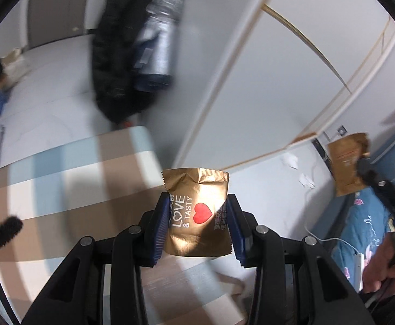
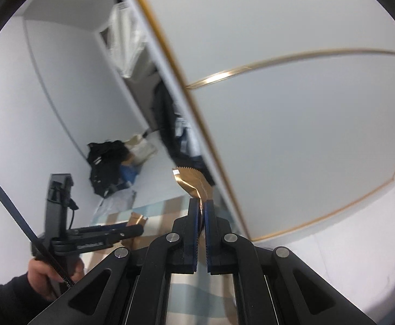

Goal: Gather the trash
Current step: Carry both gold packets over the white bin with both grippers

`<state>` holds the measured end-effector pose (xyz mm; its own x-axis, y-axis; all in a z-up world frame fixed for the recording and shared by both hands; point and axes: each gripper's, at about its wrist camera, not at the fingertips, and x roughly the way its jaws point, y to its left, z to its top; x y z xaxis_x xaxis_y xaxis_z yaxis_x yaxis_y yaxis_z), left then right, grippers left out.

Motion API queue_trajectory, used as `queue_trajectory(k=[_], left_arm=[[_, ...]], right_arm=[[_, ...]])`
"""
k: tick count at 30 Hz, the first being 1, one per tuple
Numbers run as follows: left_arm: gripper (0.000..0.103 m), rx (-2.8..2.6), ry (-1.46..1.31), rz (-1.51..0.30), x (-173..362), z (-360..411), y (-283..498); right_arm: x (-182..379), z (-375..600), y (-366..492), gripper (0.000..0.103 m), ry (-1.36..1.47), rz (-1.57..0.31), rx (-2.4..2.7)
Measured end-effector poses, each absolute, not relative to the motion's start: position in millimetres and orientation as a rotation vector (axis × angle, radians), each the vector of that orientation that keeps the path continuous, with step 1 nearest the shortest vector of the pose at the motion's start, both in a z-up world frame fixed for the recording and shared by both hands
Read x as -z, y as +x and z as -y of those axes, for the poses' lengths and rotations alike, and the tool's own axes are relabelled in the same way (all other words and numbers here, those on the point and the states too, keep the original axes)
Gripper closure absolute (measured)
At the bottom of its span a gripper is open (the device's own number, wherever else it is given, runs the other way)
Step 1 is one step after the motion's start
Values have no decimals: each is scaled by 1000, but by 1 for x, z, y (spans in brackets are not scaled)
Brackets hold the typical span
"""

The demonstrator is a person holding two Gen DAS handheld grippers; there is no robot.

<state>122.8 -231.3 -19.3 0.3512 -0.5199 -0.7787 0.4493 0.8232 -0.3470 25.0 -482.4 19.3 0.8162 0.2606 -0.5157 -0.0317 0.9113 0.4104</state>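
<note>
On the left, our left gripper [image 1: 197,224] is closed partway on a gold snack wrapper [image 1: 197,214], the blue pads pressing its two side edges. The wrapper stands between the fingers with its long axis running along them, away from the camera, its crimped top edge sticking out past the tips. It is lifted above a striped rug [image 1: 70,189] in blue, tan and white. Further off we see a clear plastic bottle [image 1: 161,35] against a dark bag, blurred, near the opening of the wardrobe [image 1: 292,62].

Moving right, the wardrobe's white doors with thin gold trim fill the middle of both views. A couple of white paper scraps [image 1: 289,159] lie on the pale floor at its foot, to the right of and beyond the left gripper.

On the right, our right gripper [image 2: 201,211] is shut almost completely on a second gold wrapper [image 2: 194,182], seen edge-on, so it looks like a thin strip rising from between the pads and bending left at its toothed end. The other gripper shows low at the left of this view, held in a hand [image 2: 48,276].

We judge that both grippers are loaded, so the next move is a carry to a bin, and no bin shows in either view. The paper scraps sit nearer the right side, so the right gripper would suit them once emptied.
</note>
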Motion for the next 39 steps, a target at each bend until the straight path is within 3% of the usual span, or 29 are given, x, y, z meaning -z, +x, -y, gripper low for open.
queue_trajectory(k=[22, 29, 39], left_arm=[[68, 769, -44, -1301, 111, 348, 155], [68, 779, 9, -1328, 121, 363, 152], [67, 761, 18, -1362, 127, 375, 159]], right_arm=[[185, 560, 89, 100, 772, -956, -93], [224, 559, 100, 99, 842, -1027, -89], [272, 565, 102, 88, 931, -1081, -133]])
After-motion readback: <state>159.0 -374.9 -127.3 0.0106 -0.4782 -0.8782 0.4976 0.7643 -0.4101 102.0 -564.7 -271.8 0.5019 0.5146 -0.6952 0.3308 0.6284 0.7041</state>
